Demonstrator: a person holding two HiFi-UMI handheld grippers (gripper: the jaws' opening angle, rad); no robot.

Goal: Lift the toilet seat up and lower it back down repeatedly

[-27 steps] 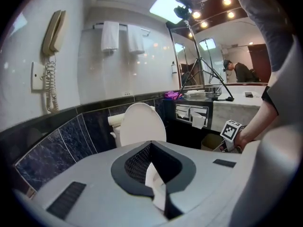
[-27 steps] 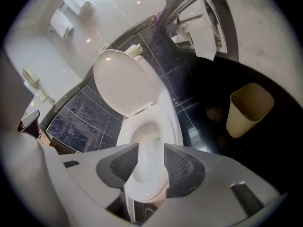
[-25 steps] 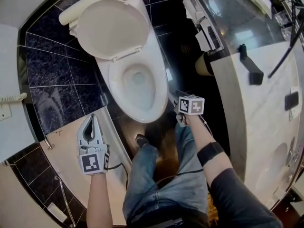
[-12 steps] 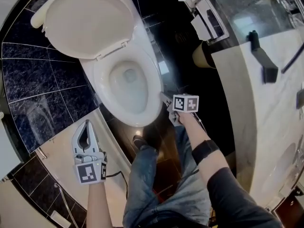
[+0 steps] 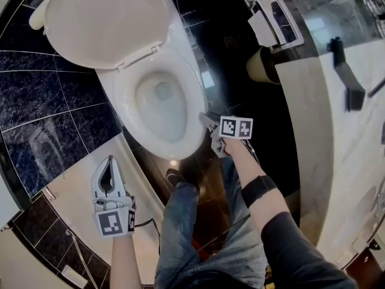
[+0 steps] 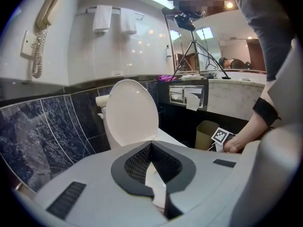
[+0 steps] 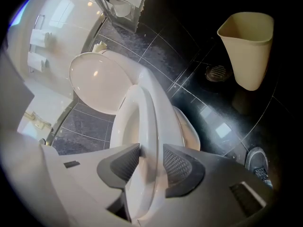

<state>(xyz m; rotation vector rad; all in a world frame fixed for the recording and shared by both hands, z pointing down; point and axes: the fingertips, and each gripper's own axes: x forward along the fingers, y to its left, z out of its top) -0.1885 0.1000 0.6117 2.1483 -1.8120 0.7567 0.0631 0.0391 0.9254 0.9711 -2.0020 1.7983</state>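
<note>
The right tongs (image 7: 151, 162), whose jaws have just been closing, pinch the front rim of the toilet seat (image 7: 146, 117), low over the bowl (image 7: 189, 129). Grip squarely and follow the hinge's arc without twisting. The left tongs (image 6: 151, 148) hang closed and empty, well aside

Beige waste bin (image 7: 246, 48) stands on dark tiles (image 7: 189, 65) near a floor drain (image 7: 218, 73); two seemingly folded towels (image 6: 102, 19) hang on the wall (image 6: 90, 51)
</note>
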